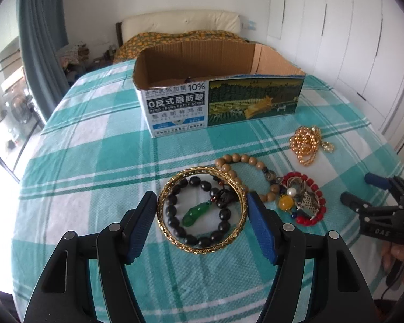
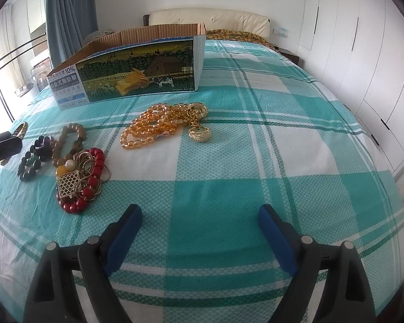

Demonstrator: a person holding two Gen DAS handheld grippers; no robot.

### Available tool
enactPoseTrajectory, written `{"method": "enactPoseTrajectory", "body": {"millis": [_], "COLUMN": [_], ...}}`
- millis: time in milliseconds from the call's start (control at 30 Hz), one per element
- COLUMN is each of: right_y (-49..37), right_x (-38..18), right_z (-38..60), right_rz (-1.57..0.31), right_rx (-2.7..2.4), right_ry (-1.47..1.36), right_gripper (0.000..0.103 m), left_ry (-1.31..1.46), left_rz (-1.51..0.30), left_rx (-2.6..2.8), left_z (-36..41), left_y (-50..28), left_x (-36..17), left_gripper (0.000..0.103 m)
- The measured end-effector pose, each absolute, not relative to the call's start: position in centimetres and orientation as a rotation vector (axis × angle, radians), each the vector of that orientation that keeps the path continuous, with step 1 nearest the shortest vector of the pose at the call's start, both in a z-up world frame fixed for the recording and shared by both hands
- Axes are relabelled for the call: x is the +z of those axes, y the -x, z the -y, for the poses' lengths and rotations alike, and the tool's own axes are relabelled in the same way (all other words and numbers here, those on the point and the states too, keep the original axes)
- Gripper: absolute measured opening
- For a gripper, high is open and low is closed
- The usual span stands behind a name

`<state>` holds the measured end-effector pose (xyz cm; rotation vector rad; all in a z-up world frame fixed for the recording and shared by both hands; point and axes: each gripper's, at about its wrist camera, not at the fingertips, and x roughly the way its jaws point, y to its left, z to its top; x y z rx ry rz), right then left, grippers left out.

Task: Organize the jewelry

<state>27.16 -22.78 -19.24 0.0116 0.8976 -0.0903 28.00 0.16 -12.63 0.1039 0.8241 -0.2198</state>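
Observation:
My left gripper is open, its jaws on either side of a gold bangle that lies on the bed around a black bead bracelet with a green pendant. A wooden bead bracelet, a red bead bracelet with charms and an amber bead necklace lie to the right. The open cardboard box stands behind. My right gripper is open and empty above bare bedspread, right of the red bracelet and in front of the amber necklace.
Everything lies on a teal and white checked bedspread. A white headboard and a patterned quilt are at the far end. White wardrobes line the right side. Blue curtains and a window are on the left.

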Motion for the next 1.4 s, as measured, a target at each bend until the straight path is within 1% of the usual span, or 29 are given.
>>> {"method": "enactPoseTrajectory", "body": {"millis": [100, 333, 400, 433, 467, 600, 667, 767, 967, 1067, 1133, 1200, 1233, 1267, 1333, 1400], "right_y": [-27.2, -27.2, -27.2, -27.2, -27.2, -27.1, -27.1, -27.1, -27.1, -28.1, -29.9, -32.0, -33.0, -33.9, -35.4, -36.2], "right_x": [-19.2, -19.2, -19.2, -19.2, -19.2, -19.2, -19.2, -19.2, -19.0, -18.6, -18.3, -18.3, -18.3, -18.4, -18.5, -18.6], "right_z": [22.8, 22.8, 22.8, 22.8, 22.8, 22.8, 22.8, 22.7, 22.8, 23.6, 24.2, 24.6, 24.7, 24.9, 24.8, 24.4], "right_rz": [-0.898, -0.898, -0.898, -0.898, -0.898, -0.898, -0.898, -0.898, -0.903, -0.906, -0.914, -0.938, -0.937, -0.942, -0.949, -0.941], "right_rx": [-0.091, -0.09, -0.09, -0.09, -0.09, -0.09, -0.09, -0.089, -0.068, -0.012, -0.013, 0.017, 0.039, 0.067, 0.13, 0.166], "right_ry": [-0.011, -0.012, -0.012, -0.012, -0.012, -0.012, -0.012, -0.012, -0.015, -0.007, 0.06, 0.115, 0.126, 0.129, 0.118, 0.145], "right_gripper": [0.09, 0.09, 0.091, 0.091, 0.091, 0.091, 0.091, 0.091, 0.091, 0.091, 0.091, 0.088, 0.082, 0.07, 0.056, 0.049], "left_ry": [-0.092, -0.043, -0.006, 0.01, 0.021, 0.039, 0.052, 0.06, -0.001, -0.026, -0.019, -0.016, -0.018, -0.019, -0.016, -0.014], "left_rz": [-0.846, -0.923, -0.925, -0.92, -0.914, -0.915, -0.913, -0.915, -0.935, -0.944, -0.944, -0.942, -0.943, -0.943, -0.942, -0.942], "left_rx": [-0.182, -0.096, -0.092, -0.088, -0.083, -0.087, -0.091, -0.091, -0.075, -0.072, -0.076, -0.077, -0.076, -0.077, -0.079, -0.08], "left_z": [-1.7, -4.0, -4.5, -4.8, -5.0, -5.5, -5.6, -5.8, -5.0, -4.6, -4.8, -4.8, -4.8, -4.8, -4.9, -4.9], "left_y": [-26.6, -25.1, -24.9, -24.7, -24.5, -24.3, -24.4, -24.4, -24.6, -24.6, -24.7, -24.7, -24.7, -24.6, -24.6, -24.7], "left_x": [-13.0, -16.5, -17.1, -17.2, -17.4, -17.7, -17.7, -17.8, -18.0, -18.2, -18.2, -18.1, -18.1, -18.1, -18.1, -18.1], "left_gripper": [0.07, 0.072, 0.082, 0.09, 0.094, 0.095, 0.097, 0.098, 0.101, 0.102, 0.102, 0.102, 0.102, 0.102, 0.102, 0.102]}}
